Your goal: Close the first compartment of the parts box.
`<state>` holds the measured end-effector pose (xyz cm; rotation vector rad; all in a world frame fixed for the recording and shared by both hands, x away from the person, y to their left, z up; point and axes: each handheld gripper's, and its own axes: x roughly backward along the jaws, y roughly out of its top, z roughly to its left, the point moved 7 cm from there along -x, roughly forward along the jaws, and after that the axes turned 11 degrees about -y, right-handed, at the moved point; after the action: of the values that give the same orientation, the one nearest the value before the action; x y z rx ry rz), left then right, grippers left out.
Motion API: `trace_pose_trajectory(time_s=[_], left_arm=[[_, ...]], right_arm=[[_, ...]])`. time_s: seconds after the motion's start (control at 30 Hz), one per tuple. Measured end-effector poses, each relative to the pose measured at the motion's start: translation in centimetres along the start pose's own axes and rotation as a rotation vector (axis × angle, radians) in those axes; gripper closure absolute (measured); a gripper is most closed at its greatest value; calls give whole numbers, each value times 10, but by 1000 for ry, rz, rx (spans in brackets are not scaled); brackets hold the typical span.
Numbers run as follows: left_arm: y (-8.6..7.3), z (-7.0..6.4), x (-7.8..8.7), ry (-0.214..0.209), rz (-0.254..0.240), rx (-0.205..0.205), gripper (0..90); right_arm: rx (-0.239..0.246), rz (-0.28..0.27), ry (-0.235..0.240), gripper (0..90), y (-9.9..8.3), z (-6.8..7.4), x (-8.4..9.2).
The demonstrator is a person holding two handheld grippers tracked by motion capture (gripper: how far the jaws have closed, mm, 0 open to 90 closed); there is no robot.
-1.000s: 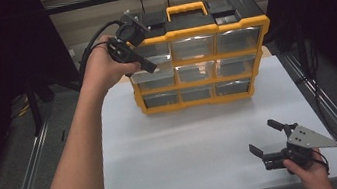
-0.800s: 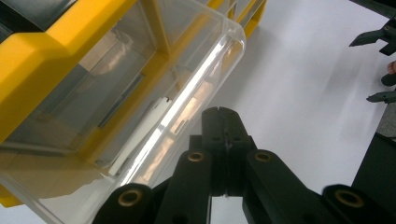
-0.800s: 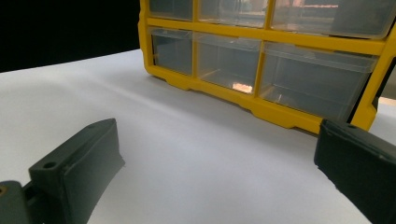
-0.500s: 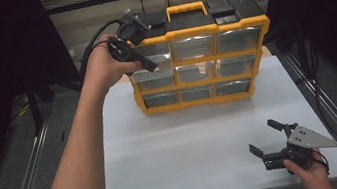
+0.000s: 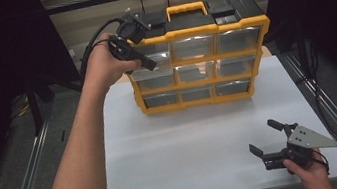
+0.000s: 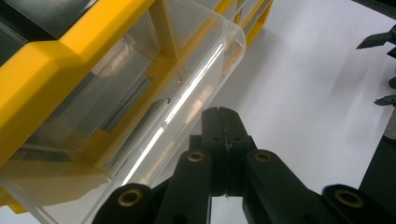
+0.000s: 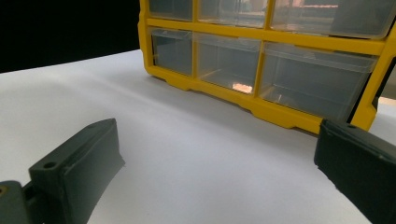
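A yellow organiser cabinet [image 5: 200, 57] with a black top and a yellow carry handle [image 5: 186, 9] stands upright at the far side of the white table [image 5: 189, 142], its three rows of clear drawers facing the person.

The left gripper [image 5: 144, 63] is held up at the cabinet's upper left corner, the left hand [image 5: 101, 64] wrapped around its body and a black cable [image 5: 90, 43] looping off behind. In the left gripper view its jaws are pressed flat together with no gap between the fingertips [image 6: 219, 122] and nothing visible between them. The top-left drawer [image 6: 140, 116] sits just ahead of and beside those tips — pulled partway out of its yellow frame, its clear front lip catching a bright line of light. Whether the closed tips actually touch the drawer's rim cannot be told from these pictures.

The right gripper [image 5: 267, 138] sits low over the near right part of the table, well apart from the cabinet, held by the right hand [image 5: 309, 169] with the grey three-cornered plate [image 5: 310, 137] on top. Its jaws are spread wide with only bare table between them. In the right gripper view the left finger [image 7: 74, 163] and the right finger [image 7: 357, 163] frame the cabinet's bottom row of drawers [image 7: 261, 65] — far ahead of the fingertips, seemingly empty apart from a small bright reflection in the middle one.
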<state>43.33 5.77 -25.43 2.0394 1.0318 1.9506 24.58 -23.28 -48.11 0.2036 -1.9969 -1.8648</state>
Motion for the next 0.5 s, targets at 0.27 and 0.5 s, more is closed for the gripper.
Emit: trace_pose_trajectory(time_s=[0.27, 0.5], left_arm=[[1, 2, -1, 7, -2, -9, 900], [2, 4, -1, 12, -1, -3, 900]], right_arm=[[0, -1, 1, 0, 0, 0, 0], [-3, -1, 2, 0, 0, 1, 0]])
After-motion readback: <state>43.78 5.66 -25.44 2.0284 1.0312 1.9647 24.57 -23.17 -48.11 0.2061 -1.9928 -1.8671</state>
